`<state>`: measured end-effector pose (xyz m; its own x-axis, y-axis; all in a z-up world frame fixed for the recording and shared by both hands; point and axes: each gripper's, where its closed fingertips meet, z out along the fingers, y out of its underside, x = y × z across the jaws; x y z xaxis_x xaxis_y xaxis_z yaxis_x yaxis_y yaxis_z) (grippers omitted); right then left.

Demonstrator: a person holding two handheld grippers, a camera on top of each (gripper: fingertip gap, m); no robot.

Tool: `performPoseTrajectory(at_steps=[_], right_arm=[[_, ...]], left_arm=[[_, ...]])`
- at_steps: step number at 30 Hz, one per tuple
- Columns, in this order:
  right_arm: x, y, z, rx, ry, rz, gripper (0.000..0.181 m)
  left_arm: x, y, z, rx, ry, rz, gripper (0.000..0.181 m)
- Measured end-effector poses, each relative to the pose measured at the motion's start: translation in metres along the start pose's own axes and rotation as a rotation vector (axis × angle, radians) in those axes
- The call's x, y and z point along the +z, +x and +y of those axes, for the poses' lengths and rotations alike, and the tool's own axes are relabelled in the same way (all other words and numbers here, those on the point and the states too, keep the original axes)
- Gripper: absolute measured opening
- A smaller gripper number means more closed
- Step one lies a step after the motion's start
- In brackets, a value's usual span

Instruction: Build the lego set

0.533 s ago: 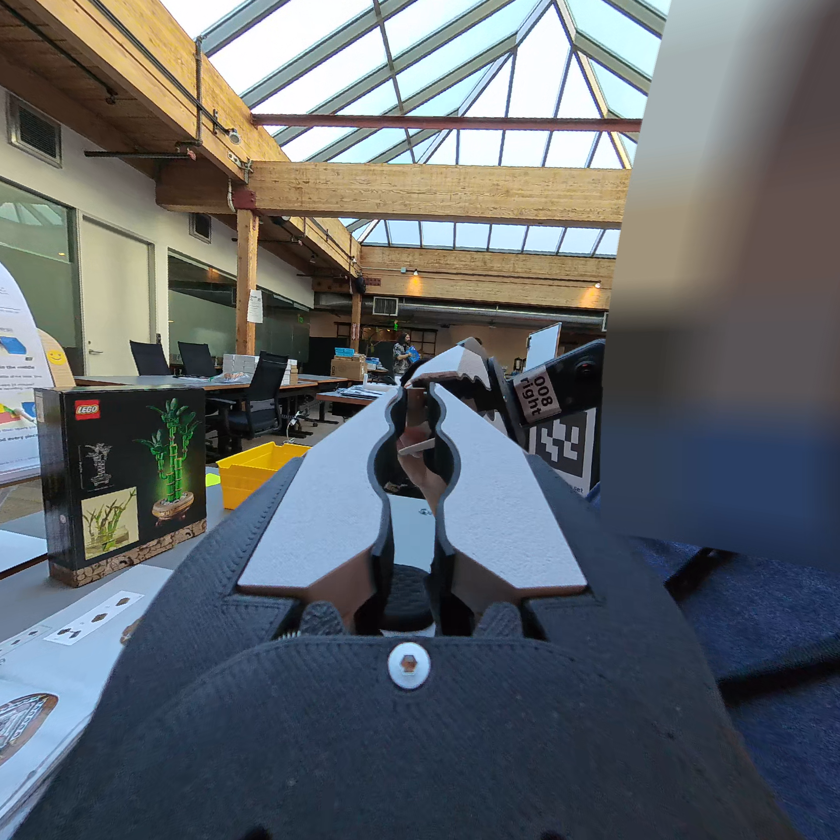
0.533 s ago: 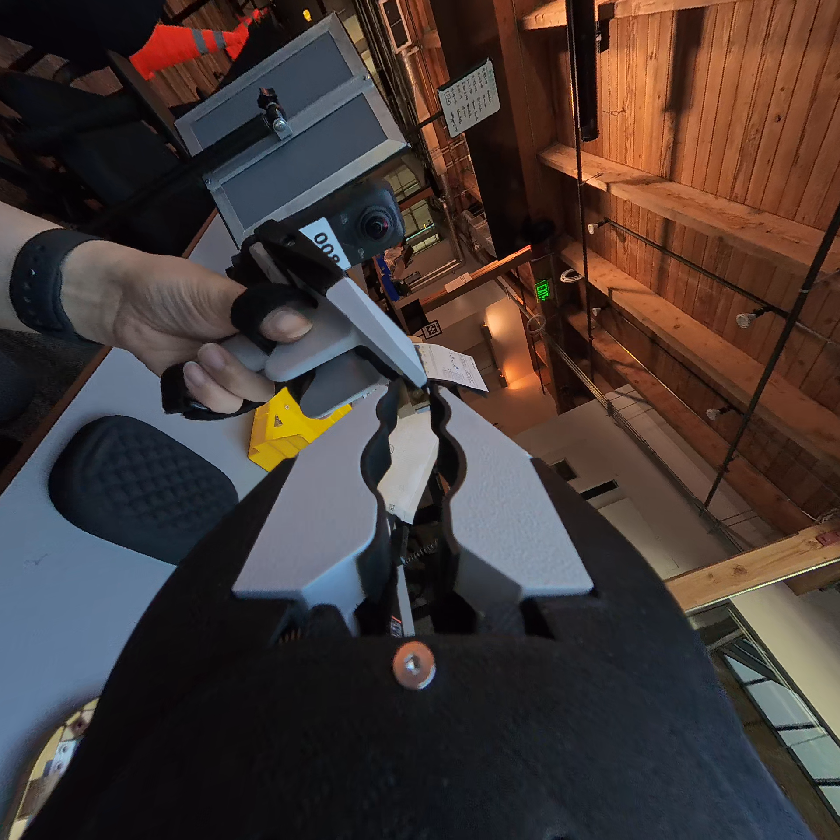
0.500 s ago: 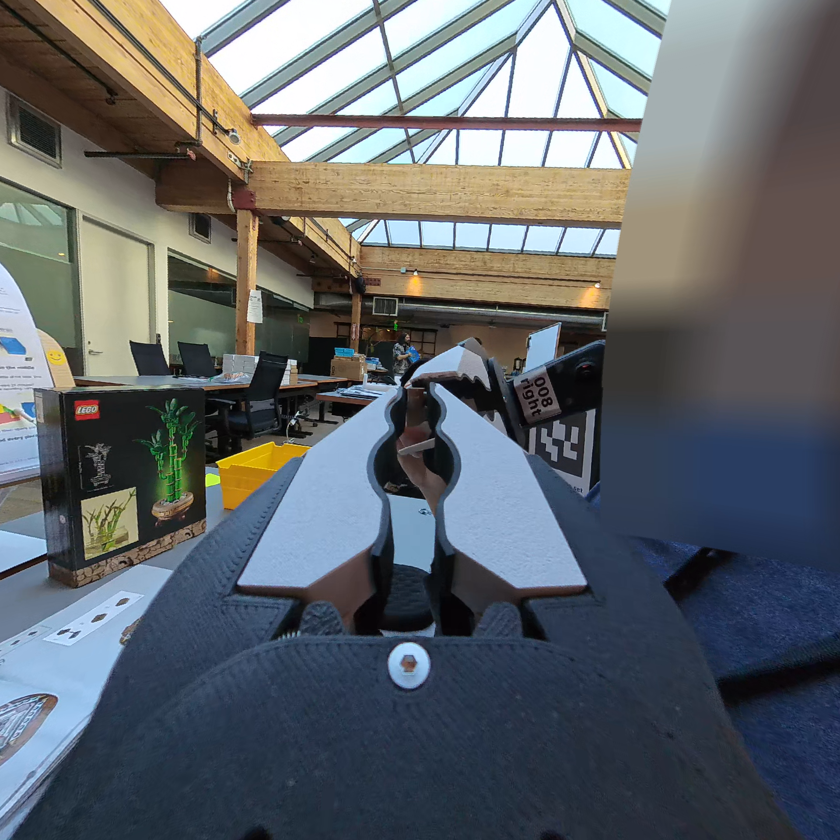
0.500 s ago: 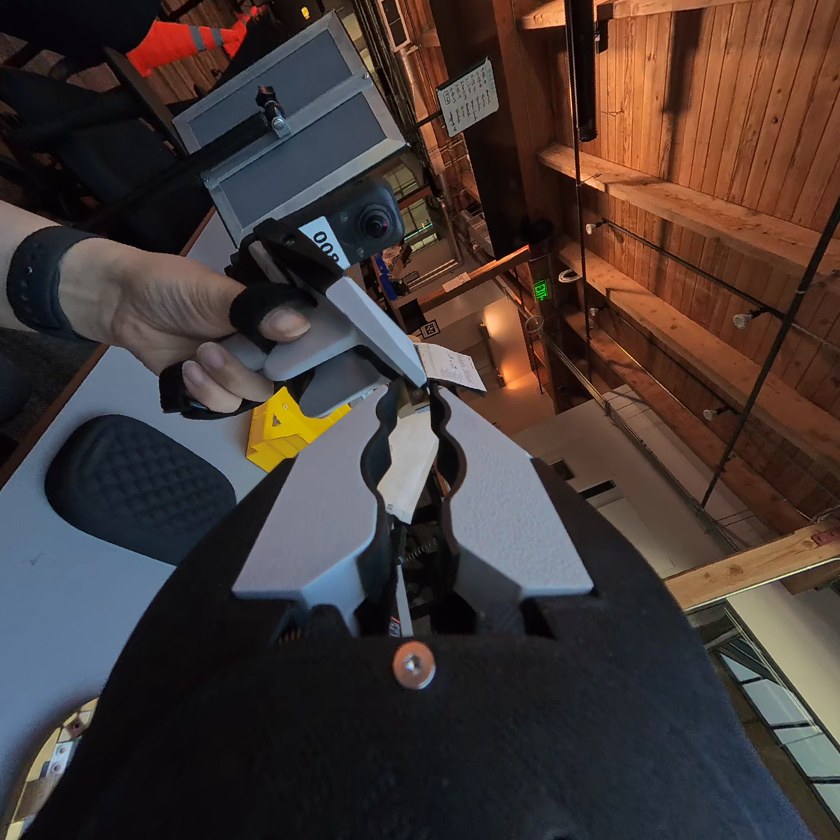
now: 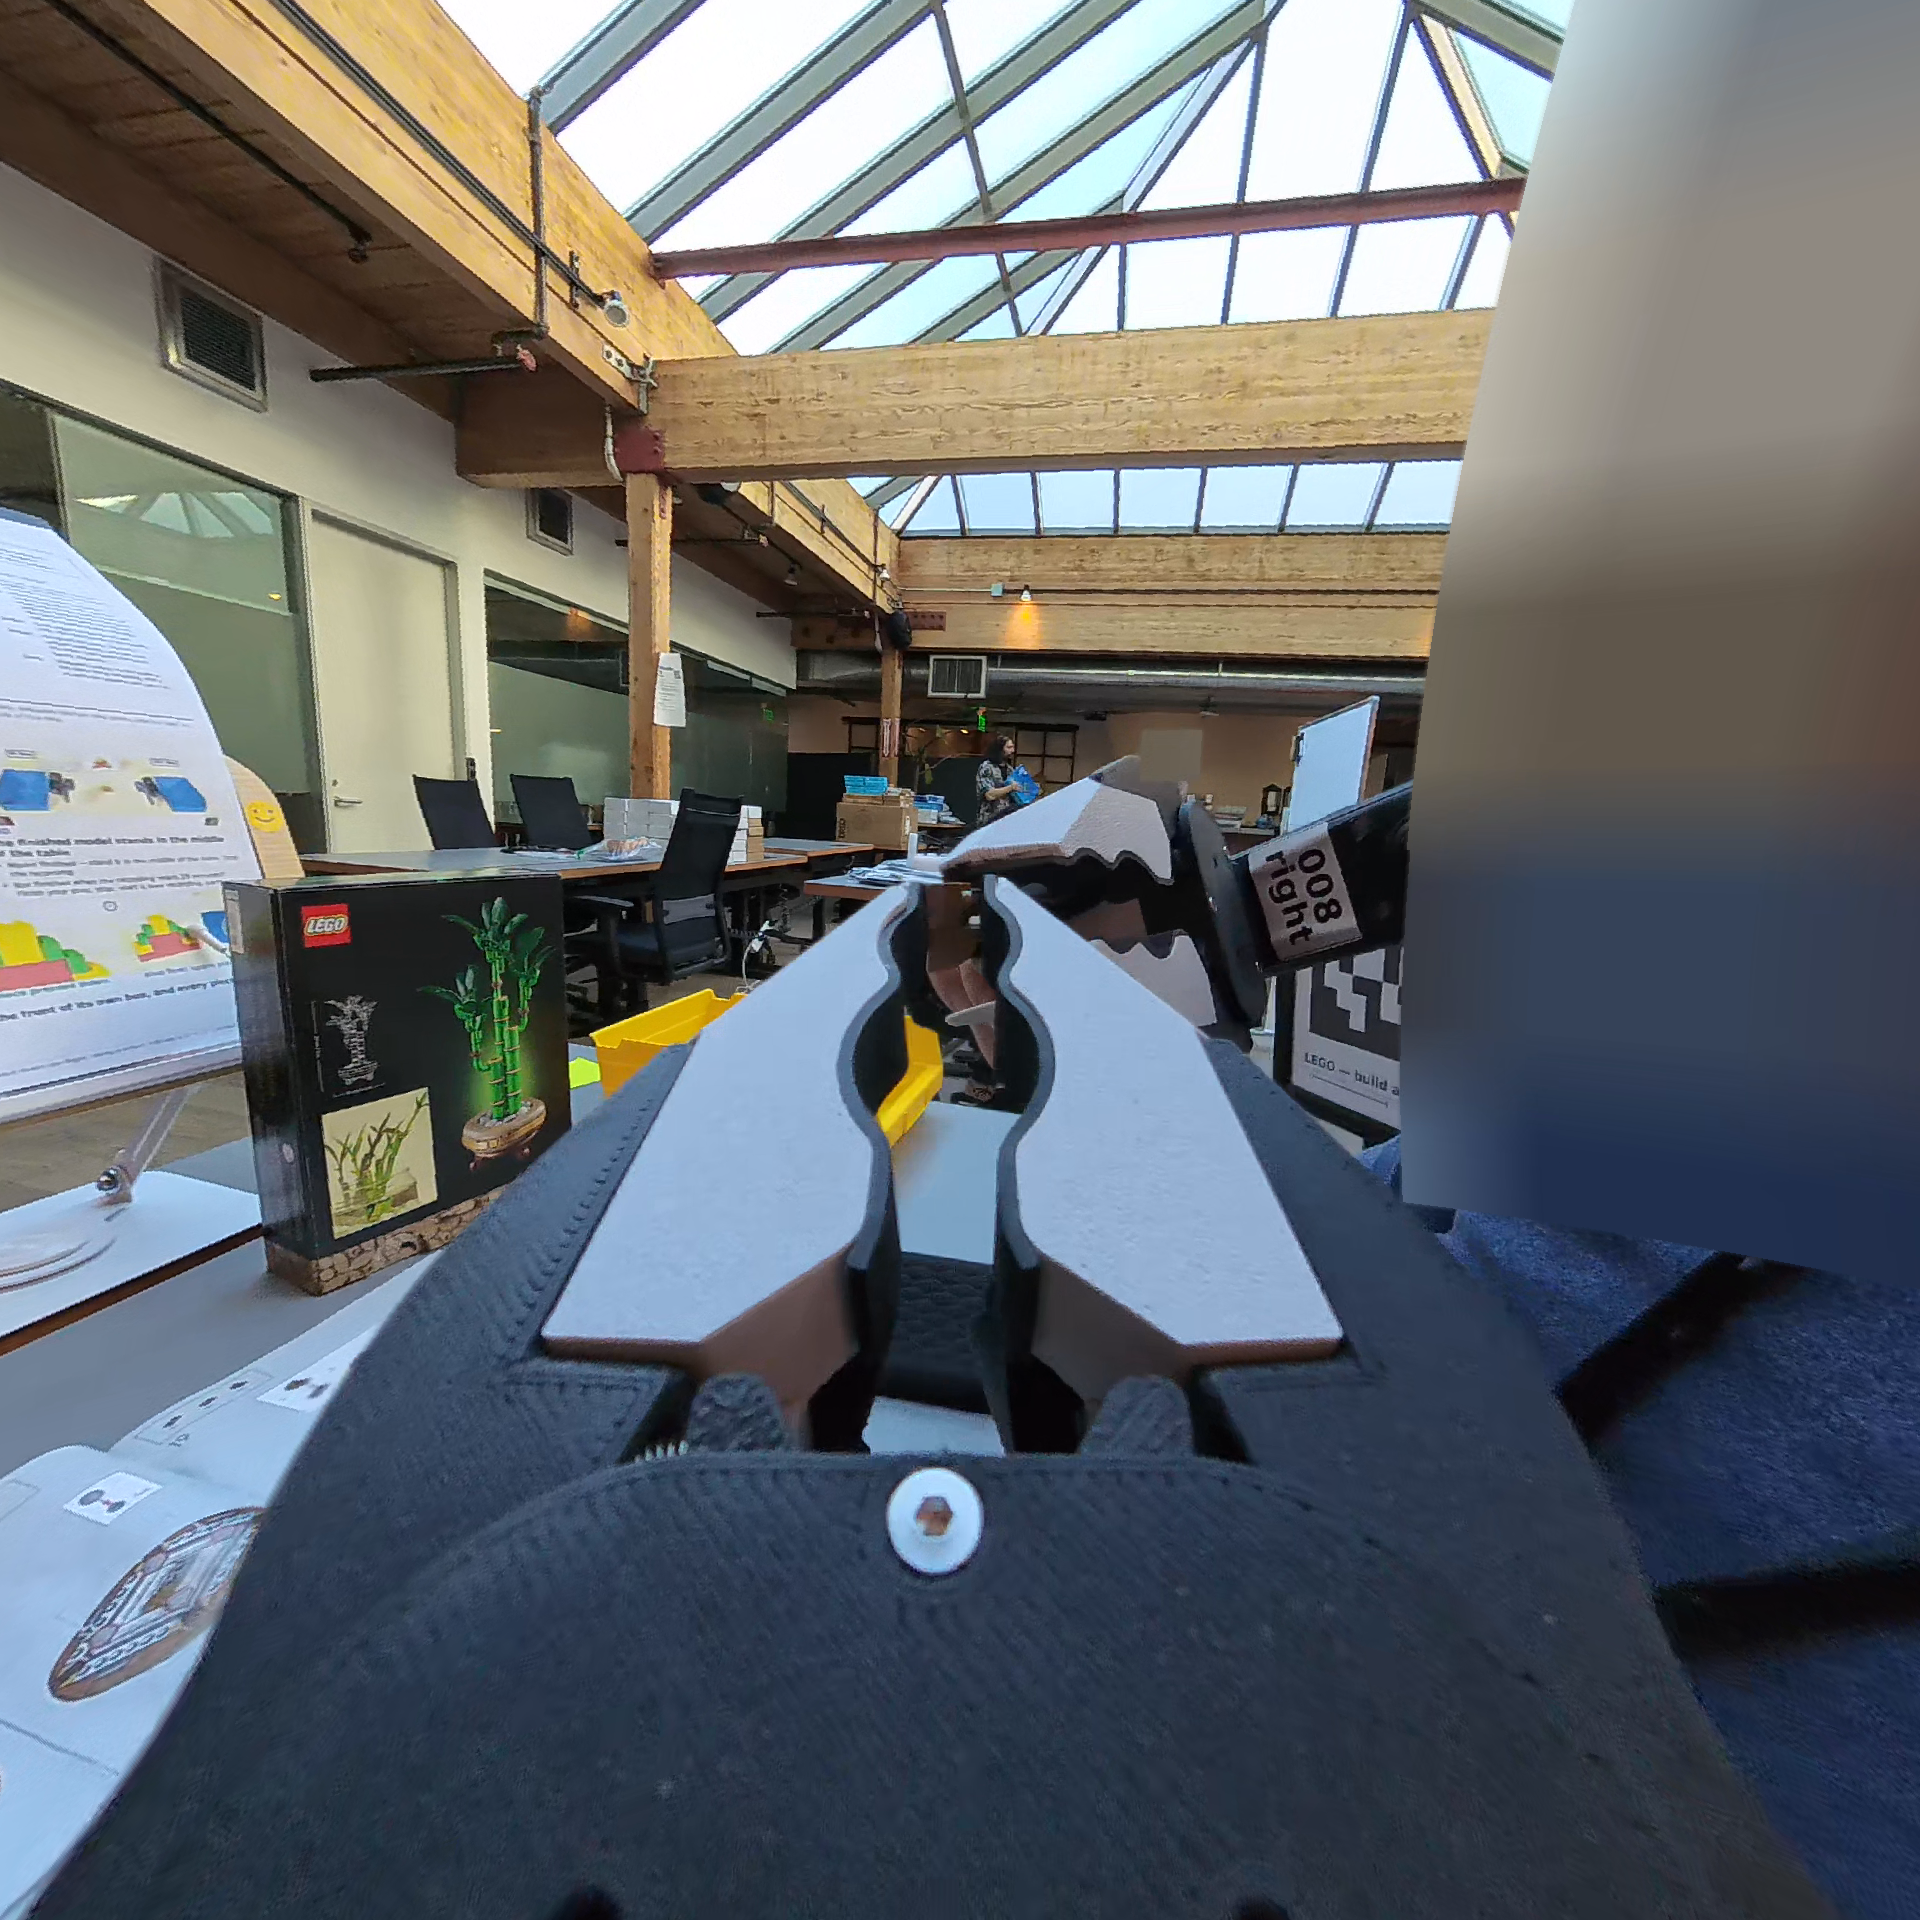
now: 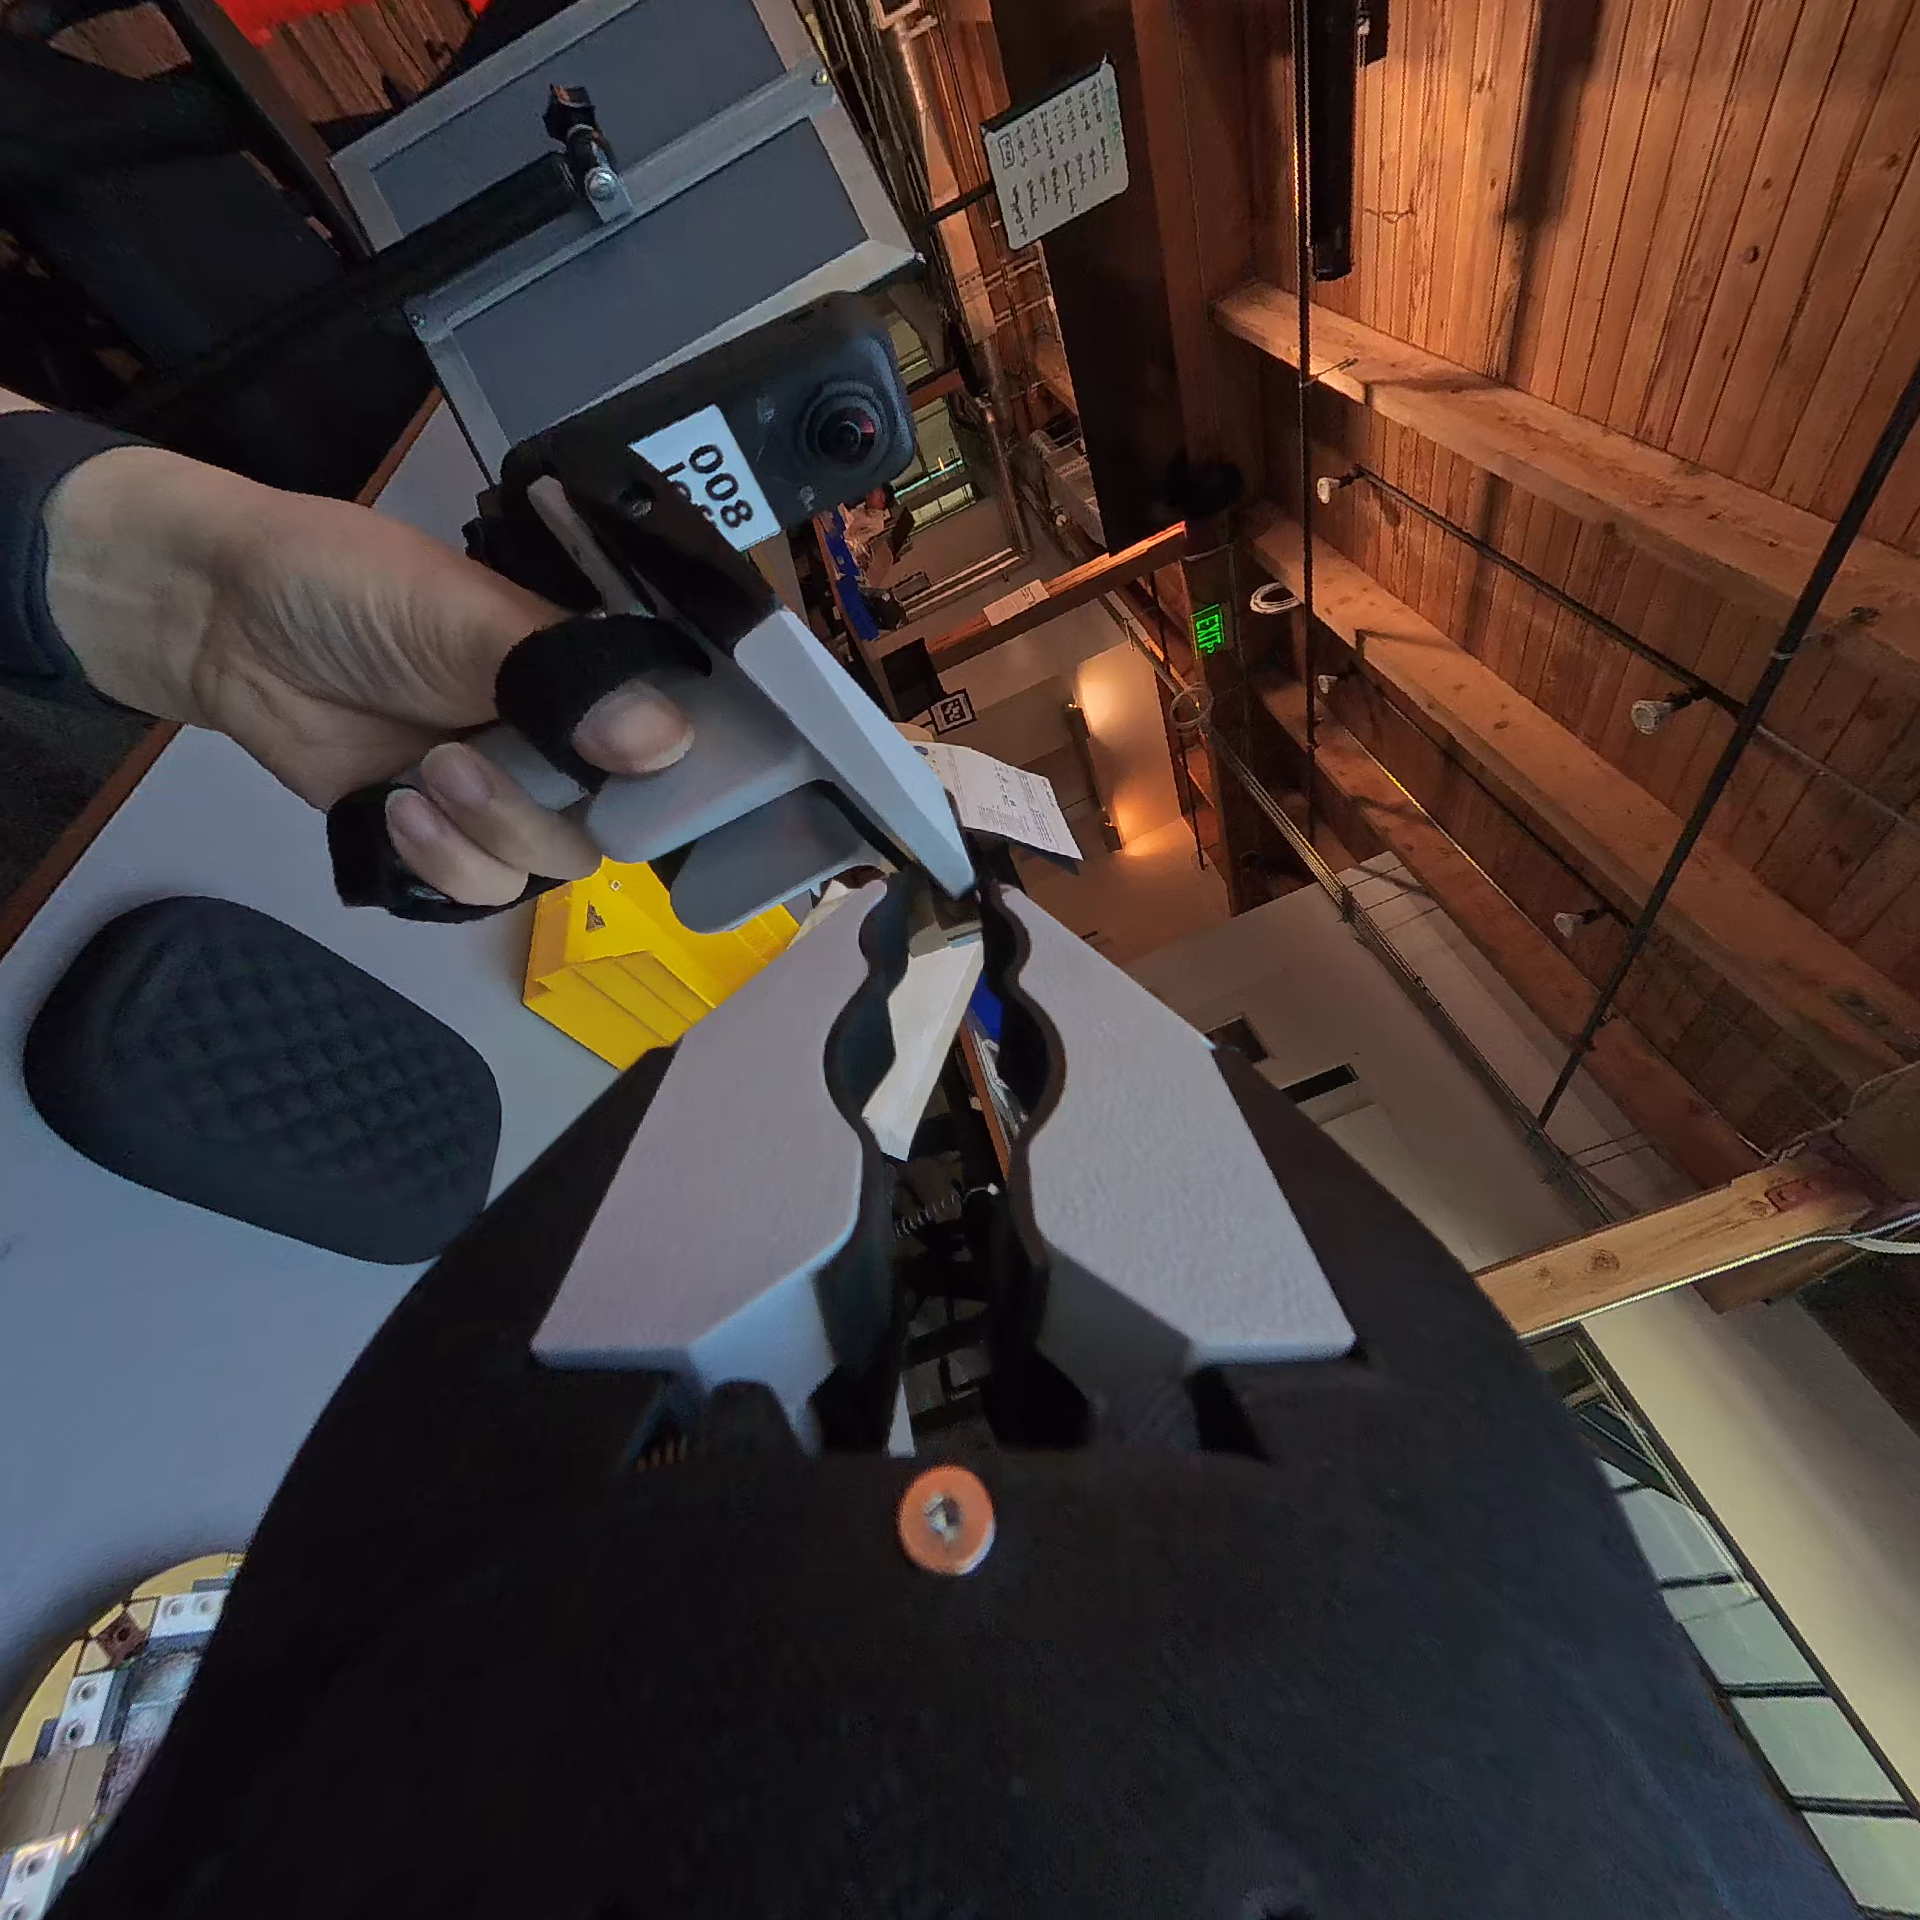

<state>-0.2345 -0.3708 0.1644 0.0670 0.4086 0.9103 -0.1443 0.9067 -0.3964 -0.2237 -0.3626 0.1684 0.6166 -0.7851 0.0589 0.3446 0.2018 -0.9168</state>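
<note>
The left gripper [image 5: 948,894] has swung a little: the set box [image 5: 400,1060] sits nearer the middle than half a second ago, and the yellow bin [image 5: 665,1039] now shows through the gap between the fingers. In the right wrist view the hand [image 6: 312,665] on the left gripper looms larger and higher.

Both tools are held up off the table [image 6: 156,1403], tip to tip. The left gripper's fingers are almost closed, with a small brownish piece [image 5: 943,920] pinched at their tips. The right gripper [image 6: 948,909] is likewise nearly closed on the same spot, where the piece looks tan. Whether this is one piece passed across or two being pressed together I cannot tell.

The box stands at 9 o'clock in the left view, and the booklet [image 5: 135,1558] lies open at 8 o'clock. In the right view the bin is at 10 o'clock, a black pad [image 6: 260,1081] at 9, and the round base [image 6: 83,1714] at 7 o'clock, at the frame edge.

As I judge it, the build is early. Only the low tiled base is assembled, with nothing rising from it. The held piece has yet to go on, and most of the set seems left.
</note>
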Motion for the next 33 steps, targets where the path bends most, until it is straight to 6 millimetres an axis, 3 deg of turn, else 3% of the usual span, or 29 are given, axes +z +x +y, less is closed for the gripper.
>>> performPoseTrajectory(at_steps=[1, 18, 22, 28, 33], right_arm=[[0.0, 0.0, 0.0, -0.003, 0.0, 0.001, 0.013], [-0.001, 0.0, -0.011, 0.021, 0.087, 0.03, 0.016], [-0.011, 0.007, -0.015, 0.247, 0.178, -0.018, 0.021], [-0.018, 0.009, -0.021, 0.725, 0.29, -0.266, 0.021], [-0.015, 0.001, -0.021, 0.912, 0.29, -0.423, 0.019]], left_arm=[[0.0, 0.0, 0.0, 0.009, -0.002, 0.001, 0.007], [-0.003, 0.01, -0.006, 0.159, 0.024, 0.013, 0.007], [-0.006, 0.018, -0.008, 0.245, 0.039, 0.036, 0.007], [-0.007, 0.025, -0.006, 0.31, 0.025, 0.07, 0.007], [-0.005, 0.029, -0.003, 0.31, 0.012, 0.097, 0.007]])
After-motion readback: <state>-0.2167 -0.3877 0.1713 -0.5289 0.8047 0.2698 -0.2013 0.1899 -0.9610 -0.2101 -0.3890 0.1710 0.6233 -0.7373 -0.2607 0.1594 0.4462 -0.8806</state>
